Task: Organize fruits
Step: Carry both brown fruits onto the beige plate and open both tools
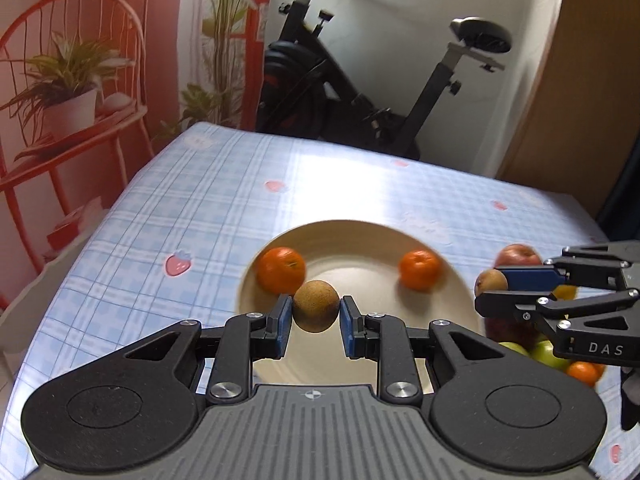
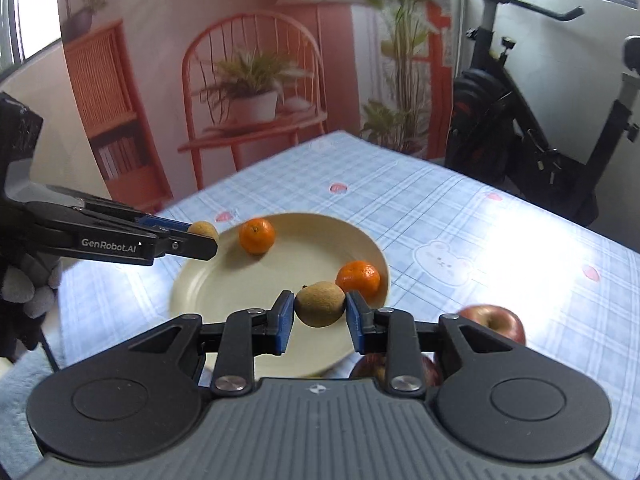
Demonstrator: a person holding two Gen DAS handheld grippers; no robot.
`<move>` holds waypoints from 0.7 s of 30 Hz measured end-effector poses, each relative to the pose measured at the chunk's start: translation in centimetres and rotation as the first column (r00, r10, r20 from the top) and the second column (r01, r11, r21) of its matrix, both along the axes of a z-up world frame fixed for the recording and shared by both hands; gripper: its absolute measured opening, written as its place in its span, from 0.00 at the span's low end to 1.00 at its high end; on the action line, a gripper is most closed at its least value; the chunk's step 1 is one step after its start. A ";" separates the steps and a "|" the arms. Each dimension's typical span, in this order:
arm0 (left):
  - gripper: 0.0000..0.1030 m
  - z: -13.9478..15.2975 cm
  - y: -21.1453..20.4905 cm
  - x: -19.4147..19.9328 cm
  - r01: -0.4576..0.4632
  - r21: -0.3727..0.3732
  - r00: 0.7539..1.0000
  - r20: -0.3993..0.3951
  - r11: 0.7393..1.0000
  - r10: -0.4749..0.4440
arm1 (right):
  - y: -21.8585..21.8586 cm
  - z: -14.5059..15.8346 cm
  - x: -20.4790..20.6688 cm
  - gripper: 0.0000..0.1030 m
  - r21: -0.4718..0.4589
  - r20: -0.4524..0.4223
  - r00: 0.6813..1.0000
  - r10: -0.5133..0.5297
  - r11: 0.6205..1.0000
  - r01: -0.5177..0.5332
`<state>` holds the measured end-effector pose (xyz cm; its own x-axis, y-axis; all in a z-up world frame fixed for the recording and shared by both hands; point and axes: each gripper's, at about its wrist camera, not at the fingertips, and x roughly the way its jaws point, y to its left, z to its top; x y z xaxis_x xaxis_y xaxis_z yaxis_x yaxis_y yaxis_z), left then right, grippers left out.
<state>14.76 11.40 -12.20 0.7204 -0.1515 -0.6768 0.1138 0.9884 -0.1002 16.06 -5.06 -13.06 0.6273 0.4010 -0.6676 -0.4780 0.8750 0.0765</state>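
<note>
Mid-task: 2 oranges on plate (image 1: 460, 292), more fruit left.
L gripper (image 1: 316, 316) & R gripper (image 2: 320, 312) each clamp a brown fruit (image 1: 315, 306); pile (image 1: 532, 344) near-right waits.

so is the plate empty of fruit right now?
No: two oranges lie on the plate.

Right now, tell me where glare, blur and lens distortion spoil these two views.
Left wrist view: window glare whitens the tablecloth behind the plate; the oranges look motion-smeared; the table edges bow from the fisheye. Right wrist view: a blown-out patch on the cloth right of the plate, soft backdrop, while the brown fruit in the right gripper stays sharp.
</note>
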 end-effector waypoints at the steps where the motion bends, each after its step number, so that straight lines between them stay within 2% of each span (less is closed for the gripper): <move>1: 0.26 -0.3 0.3 0.3 0.000 0.007 1.000 -0.010 1.000 0.001 | 0.5 -0.5 0.7 0.30 -0.025 -0.018 1.000 0.005 1.000 -0.006; 4: 0.26 -0.8 0.5 1.0 -0.001 0.027 1.000 -0.021 1.000 0.002 | 1.6 -1.9 2.2 0.30 -0.095 -0.072 0.997 0.018 0.995 -0.025; 8: 0.26 -1.6 0.8 2.1 -0.010 0.043 1.000 -0.028 0.999 0.011 | 1.9 -2.8 3.8 0.30 -0.160 -0.104 0.994 0.016 0.987 -0.033; 21: 0.26 -2.6 0.8 3.6 -0.023 0.069 0.999 -0.033 0.997 0.025 | 2.7 -3.7 6.0 0.30 -0.167 -0.130 0.992 -0.003 0.986 -0.019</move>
<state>18.37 12.20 -14.77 0.7000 -0.0870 -0.7089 0.0878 0.9955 -0.0355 22.02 -2.38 -16.79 0.5289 0.2816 -0.8006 -0.4807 0.8769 -0.0092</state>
